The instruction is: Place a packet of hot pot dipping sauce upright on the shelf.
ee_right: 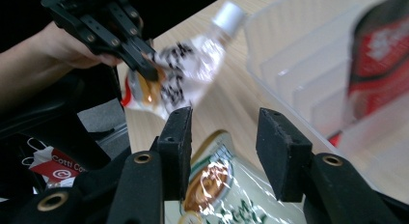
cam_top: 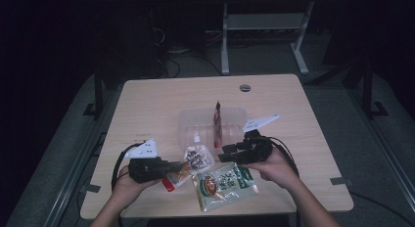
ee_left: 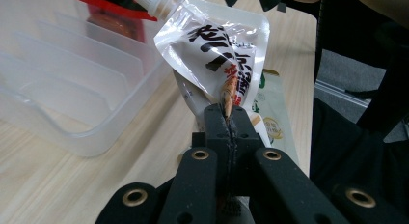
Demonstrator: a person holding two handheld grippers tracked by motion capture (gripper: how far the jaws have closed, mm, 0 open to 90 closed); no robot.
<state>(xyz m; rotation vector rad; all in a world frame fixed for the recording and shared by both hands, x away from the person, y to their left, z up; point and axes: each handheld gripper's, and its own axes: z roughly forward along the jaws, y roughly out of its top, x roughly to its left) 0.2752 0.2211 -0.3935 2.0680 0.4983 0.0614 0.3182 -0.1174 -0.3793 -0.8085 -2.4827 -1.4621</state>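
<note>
Currently the left gripper [cam_top: 182,166] is clamped tight on the edge of a clear spouted pouch [cam_top: 197,157] with black lettering and a white cap, pouch held up off the table [cam_top: 147,104] near the middle of the near edge, cap end pointing toward the clear plastic bin [cam_top: 192,123]. Left gripper view: the jaws are fully together with the pouch [ee_left: 218,50] seam pinched between them, pouch standing up ahead of the jaws, bin [ee_left: 72,89] with divider ribs off to the left. An orange-and-red packet [cam_top: 175,177] sits under the left gripper by the near edge; can't tell whether it touches the table. Right gripper [cam_top: 226,151] sits just right of the pouch, jaws partly apart, nothing between them; they have just been closing. Right gripper view: gap between the jaws is bare, a green-and-white flat pouch [ee_right: 226,190] lies on the table below them, and the left gripper [ee_right: 147,69] with its pouch [ee_right: 188,69] shows farther off. That green-and-white flat pouch [cam_top: 225,184] lies flat near the near edge, right of centre. A red-and-black sachet [cam_top: 217,124] stands upright in the bin at table centre.
</note>
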